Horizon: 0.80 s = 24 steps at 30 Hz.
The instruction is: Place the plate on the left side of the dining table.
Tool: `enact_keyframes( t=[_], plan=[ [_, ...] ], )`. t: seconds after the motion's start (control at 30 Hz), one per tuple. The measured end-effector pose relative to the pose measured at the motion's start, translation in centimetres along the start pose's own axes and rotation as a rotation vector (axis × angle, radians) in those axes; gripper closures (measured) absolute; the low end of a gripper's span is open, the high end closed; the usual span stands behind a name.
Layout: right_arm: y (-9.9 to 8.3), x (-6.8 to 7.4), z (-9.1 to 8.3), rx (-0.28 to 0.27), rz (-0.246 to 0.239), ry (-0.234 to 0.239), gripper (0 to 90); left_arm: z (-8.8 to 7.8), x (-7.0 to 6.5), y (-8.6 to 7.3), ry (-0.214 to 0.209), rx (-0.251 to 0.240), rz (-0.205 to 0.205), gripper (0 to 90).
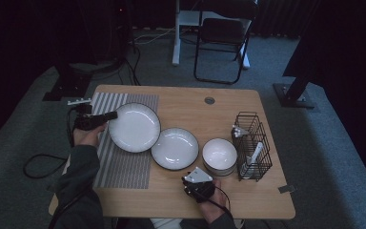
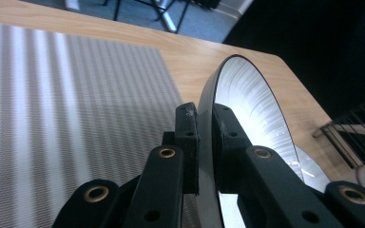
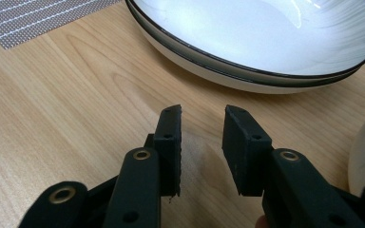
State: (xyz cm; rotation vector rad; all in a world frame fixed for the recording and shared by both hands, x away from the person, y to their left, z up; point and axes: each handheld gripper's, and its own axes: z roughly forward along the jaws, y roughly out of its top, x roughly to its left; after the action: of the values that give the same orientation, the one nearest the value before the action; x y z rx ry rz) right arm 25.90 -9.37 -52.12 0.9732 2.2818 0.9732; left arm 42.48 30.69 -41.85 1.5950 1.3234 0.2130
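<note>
Two white plates are sitting side by side on the surface: the larger plate [image 1: 134,127] is lying partly over the striped mat [image 1: 124,162], its rim clenched by the left hand-held gripper [image 1: 108,116], and the deeper plate [image 1: 175,148] is sitting just beside it. A wire basket [image 1: 253,145] is holding white utensils near stacked bowls [image 1: 219,155]. The right hand-held gripper [image 3: 201,137] is hovering released over bare wood. Its view is revealing a second plate stacked under the deeper one.
</note>
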Motion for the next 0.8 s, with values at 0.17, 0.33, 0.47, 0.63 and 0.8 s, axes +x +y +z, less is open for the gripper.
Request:
enact_keyframes(
  t=[0.17,0.33,0.47,0.63,0.8],
  plan=[
    [-0.1,0.2,0.0,0.002,-0.001,0.003,67.4,-0.8,1.7,-0.3,0.043,-0.002,-0.025,84.2],
    [-0.1,0.3,0.1,0.005,-0.007,0.006,67.4,-1.3,3.4,-1.1,0.068,-0.008,-0.067,84.2],
    [-0.1,0.4,0.2,0.008,-0.010,0.009,67.4,-1.1,4.2,-1.7,0.083,0.006,-0.082,84.2],
    [-0.2,0.4,0.2,0.009,-0.010,0.007,67.5,-0.7,5.3,-2.4,0.100,0.022,-0.111,84.2],
    [-0.2,0.4,0.2,0.007,-0.006,0.007,67.5,-0.3,6.3,-3.0,0.122,0.035,-0.132,84.2]
  ],
)
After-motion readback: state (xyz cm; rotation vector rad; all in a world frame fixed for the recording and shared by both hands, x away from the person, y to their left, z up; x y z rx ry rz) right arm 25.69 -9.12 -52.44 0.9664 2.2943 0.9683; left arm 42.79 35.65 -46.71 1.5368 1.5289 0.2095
